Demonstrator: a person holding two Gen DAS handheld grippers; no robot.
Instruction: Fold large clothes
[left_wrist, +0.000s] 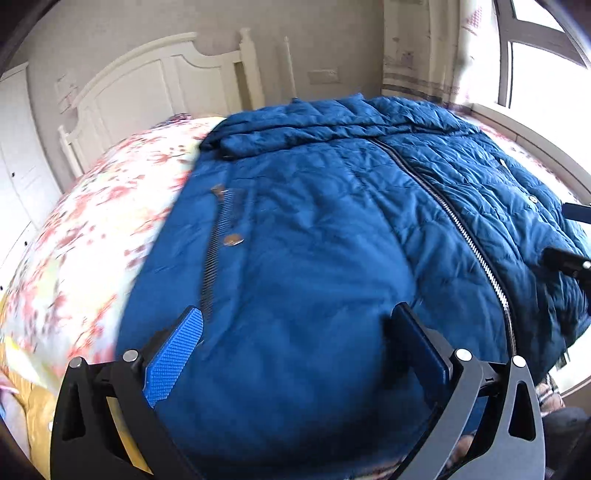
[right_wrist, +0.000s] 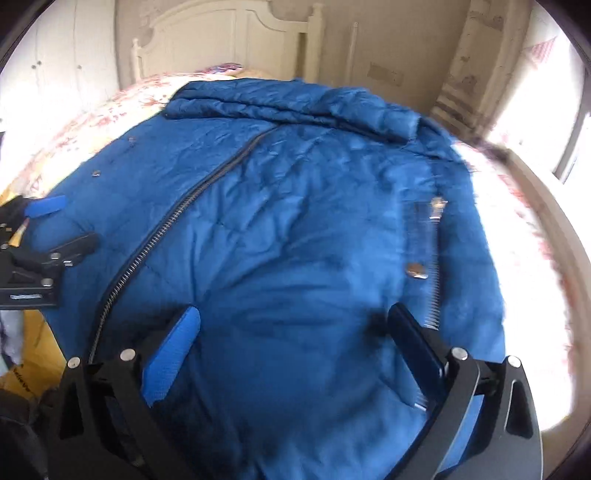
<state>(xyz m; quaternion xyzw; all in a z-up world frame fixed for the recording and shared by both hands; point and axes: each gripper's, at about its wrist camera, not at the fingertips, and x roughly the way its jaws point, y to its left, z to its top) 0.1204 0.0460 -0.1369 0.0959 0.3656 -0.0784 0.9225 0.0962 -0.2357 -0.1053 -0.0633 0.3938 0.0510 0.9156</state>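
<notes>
A large blue quilted jacket (left_wrist: 314, 229) lies spread front-up on the bed, its centre zipper (left_wrist: 458, 225) closed and its collar end toward the headboard. It fills the right wrist view too (right_wrist: 288, 229), with the centre zipper (right_wrist: 173, 218) at left and a pocket zipper (right_wrist: 432, 258) at right. My left gripper (left_wrist: 299, 325) is open and empty, hovering over the jacket's lower left part. My right gripper (right_wrist: 295, 325) is open and empty over the lower right part. The left gripper also shows at the left edge of the right wrist view (right_wrist: 59, 225), the right gripper at the right edge of the left wrist view (left_wrist: 569, 236).
The bed has a floral cover (left_wrist: 92, 236) and a white headboard (left_wrist: 155, 88) at the far end. A white wardrobe (left_wrist: 18, 155) stands at left. A bright window (left_wrist: 546, 55) is at right. Yellow fabric (left_wrist: 33, 402) lies at the near left corner.
</notes>
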